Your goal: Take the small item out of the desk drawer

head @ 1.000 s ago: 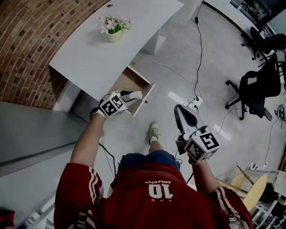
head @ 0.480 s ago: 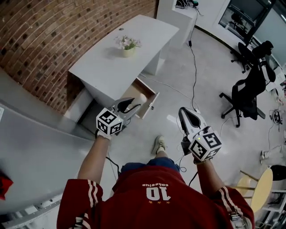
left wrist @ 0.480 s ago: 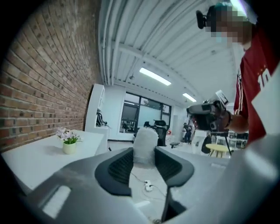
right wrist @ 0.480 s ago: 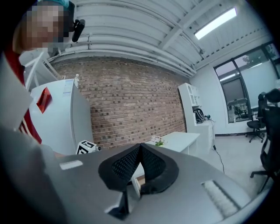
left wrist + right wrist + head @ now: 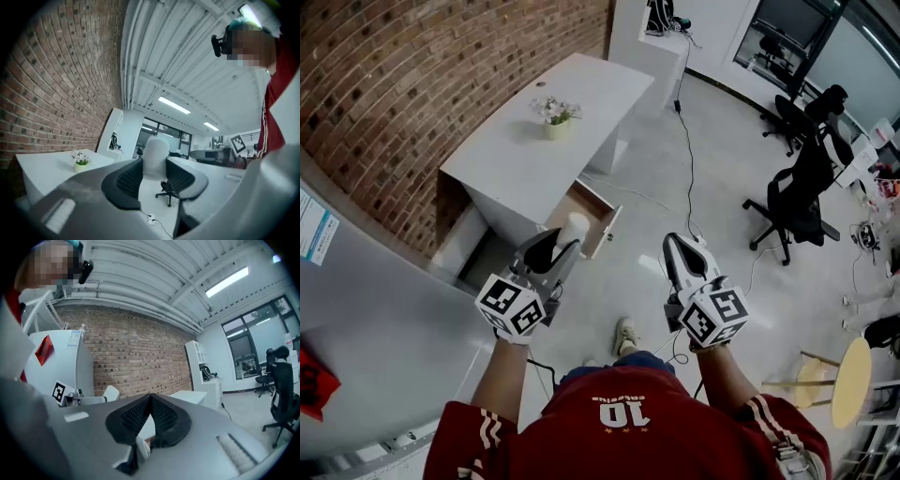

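Note:
My left gripper (image 5: 566, 240) is shut on a small white rounded item (image 5: 575, 228), held in the air just in front of the open wooden drawer (image 5: 592, 208) of the white desk (image 5: 520, 159). In the left gripper view the white item (image 5: 156, 156) stands upright between the two black ribbed pads (image 5: 129, 179), well above the floor. My right gripper (image 5: 679, 247) hangs to the right over the floor, its jaws shut with nothing in them; its pads (image 5: 161, 416) meet at the tip in the right gripper view.
A small flower pot (image 5: 555, 122) stands on the desk top. A brick wall (image 5: 412, 84) runs behind the desk. Black office chairs (image 5: 802, 187) stand at the right, a cable (image 5: 685, 131) crosses the floor, and a round wooden table (image 5: 849, 380) is at the lower right.
My left gripper has drawn back from the drawer and risen toward the person with the white item in its jaws. The right gripper has stayed shut at about the same place.

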A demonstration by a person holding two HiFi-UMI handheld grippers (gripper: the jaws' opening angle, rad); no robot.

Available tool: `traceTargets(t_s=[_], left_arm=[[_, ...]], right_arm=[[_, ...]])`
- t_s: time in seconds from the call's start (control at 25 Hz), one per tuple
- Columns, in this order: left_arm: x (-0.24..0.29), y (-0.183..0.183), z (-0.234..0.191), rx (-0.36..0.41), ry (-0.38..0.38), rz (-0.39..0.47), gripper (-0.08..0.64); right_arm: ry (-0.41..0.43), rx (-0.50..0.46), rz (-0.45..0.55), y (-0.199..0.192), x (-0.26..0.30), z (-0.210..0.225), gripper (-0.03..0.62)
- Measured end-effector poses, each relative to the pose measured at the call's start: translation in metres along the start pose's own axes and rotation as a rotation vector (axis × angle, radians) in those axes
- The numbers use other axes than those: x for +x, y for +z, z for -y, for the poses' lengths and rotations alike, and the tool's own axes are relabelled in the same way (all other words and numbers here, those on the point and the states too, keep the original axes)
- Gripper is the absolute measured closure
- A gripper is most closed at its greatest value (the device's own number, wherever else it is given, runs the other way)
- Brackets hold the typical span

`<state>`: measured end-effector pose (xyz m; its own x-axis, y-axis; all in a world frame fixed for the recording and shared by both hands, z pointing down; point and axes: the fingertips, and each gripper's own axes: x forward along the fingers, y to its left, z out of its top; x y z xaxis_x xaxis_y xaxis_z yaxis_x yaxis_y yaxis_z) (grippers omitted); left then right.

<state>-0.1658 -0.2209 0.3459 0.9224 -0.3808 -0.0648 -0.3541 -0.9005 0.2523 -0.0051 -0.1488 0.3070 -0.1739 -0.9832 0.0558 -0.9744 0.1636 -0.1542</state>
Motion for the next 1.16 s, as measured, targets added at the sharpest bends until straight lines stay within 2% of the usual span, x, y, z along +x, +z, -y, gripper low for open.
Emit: traceTargets(t_s=[0.12, 0.28, 0.52, 0.88, 1.16], left_arm=[[-0.013, 0.021, 0.020, 0.044, 0.029, 0.034, 0.394], [-0.024, 0.033, 0.036, 0.129, 0.109, 0.044, 0.394], [-0.031, 0.032, 0.045, 0.099, 0.185, 0.031, 0.393], [-0.036, 0.025, 0.047, 0.163, 0.284, 0.006, 0.393], [-0.023, 0.035, 0.058, 0.184, 0.269, 0.014, 0.391]], right_arm=[[-0.014, -0.007, 0.039, 0.010, -0.008, -0.006, 0.594], [-0.034, -0.036, 0.058, 0.017, -0.019, -0.012, 0.595], [-0.056, -0.044, 0.080, 0.026, -0.041, -0.011, 0.595], [-0.098, -0.035, 0.082, 0.016, -0.061, -0.001, 0.598], [-0.105, -0.039, 0.074, 0.017, -0.072, 0.003, 0.598]])
